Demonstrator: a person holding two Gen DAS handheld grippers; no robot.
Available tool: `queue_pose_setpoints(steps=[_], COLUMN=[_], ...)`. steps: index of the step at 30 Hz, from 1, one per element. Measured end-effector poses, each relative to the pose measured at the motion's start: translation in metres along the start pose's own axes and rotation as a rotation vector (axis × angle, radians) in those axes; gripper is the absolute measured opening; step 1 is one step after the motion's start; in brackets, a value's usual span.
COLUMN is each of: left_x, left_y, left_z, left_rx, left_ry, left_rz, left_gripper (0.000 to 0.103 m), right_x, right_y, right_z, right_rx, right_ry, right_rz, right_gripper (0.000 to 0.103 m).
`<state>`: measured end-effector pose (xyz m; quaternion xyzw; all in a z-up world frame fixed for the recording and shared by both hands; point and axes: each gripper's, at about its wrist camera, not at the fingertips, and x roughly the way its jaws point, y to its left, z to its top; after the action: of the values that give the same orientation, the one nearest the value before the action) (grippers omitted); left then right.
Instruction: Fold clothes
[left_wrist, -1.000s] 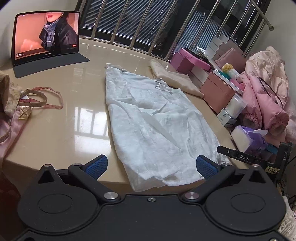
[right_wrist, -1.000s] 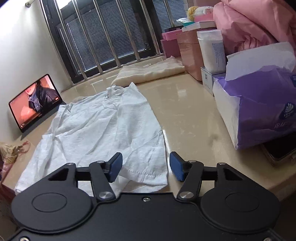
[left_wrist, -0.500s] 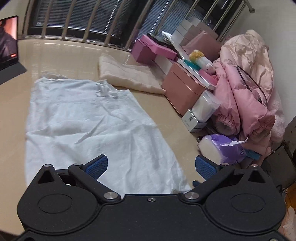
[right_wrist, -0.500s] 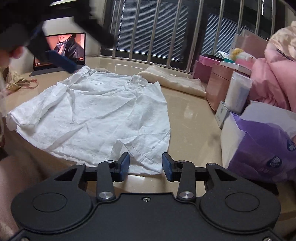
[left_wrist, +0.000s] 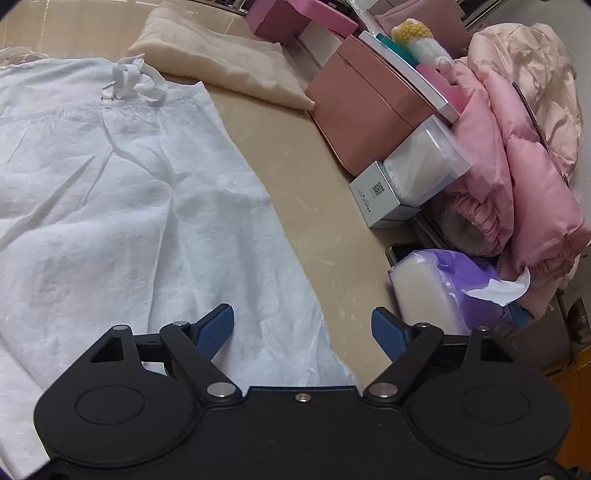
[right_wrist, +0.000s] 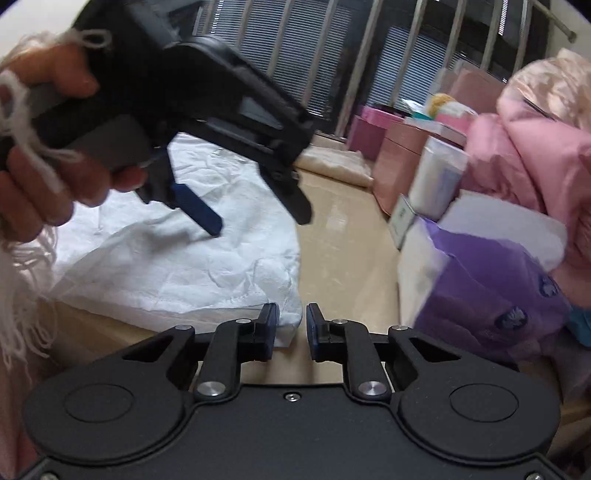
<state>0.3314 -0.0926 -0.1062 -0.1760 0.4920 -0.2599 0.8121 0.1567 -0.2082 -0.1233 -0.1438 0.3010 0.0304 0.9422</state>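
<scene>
White drawstring shorts (left_wrist: 122, 206) lie flat on the beige table (left_wrist: 306, 192); they also show in the right wrist view (right_wrist: 192, 258). My left gripper (left_wrist: 303, 328) is open wide above the shorts' near right hem corner, its left pad over the cloth. In the right wrist view the left gripper (right_wrist: 258, 218) hangs over the shorts, held by a hand. My right gripper (right_wrist: 291, 326) is nearly closed with a narrow gap at the shorts' near corner by the table edge; nothing sits clearly between the pads.
A folded cream garment (left_wrist: 221, 62) lies at the back. Pink boxes (left_wrist: 369, 110), a white box (left_wrist: 380, 195), a purple tissue pack (left_wrist: 443, 291) and a pink jacket (left_wrist: 524, 155) crowd the right side. Window bars (right_wrist: 369, 55) stand behind.
My left gripper moved right and lower toward the shorts' near right corner. My right gripper's jaws narrowed from open to nearly closed and came close to that same corner.
</scene>
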Motion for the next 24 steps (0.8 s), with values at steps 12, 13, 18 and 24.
queue_pose_setpoints(steps=[12,13,18,24], left_x=[-0.003,-0.003,-0.012,-0.013], left_y=[-0.009,-0.011,-0.013,-0.019], left_z=[-0.004,-0.005,-0.012,-0.02], left_rx=[0.094,0.109,0.08,0.057], left_ry=[-0.042,-0.047,-0.07,-0.01], left_rz=[0.025,0.03,-0.023,-0.213], left_gripper=[0.082,0.082,0.082,0.08], right_x=[-0.005,-0.006,-0.007,-0.008], right_y=[-0.032,-0.032,-0.033,-0.031], right_z=[-0.013,-0.013,-0.014,-0.017], right_rx=[0.265,0.258,0.268,0.257], right_ry=[0.034,0.035,0.036,0.026], right_rz=[0.069,0.071,0.086,0.078], right_gripper=[0.018,0.018,0.02,0.021])
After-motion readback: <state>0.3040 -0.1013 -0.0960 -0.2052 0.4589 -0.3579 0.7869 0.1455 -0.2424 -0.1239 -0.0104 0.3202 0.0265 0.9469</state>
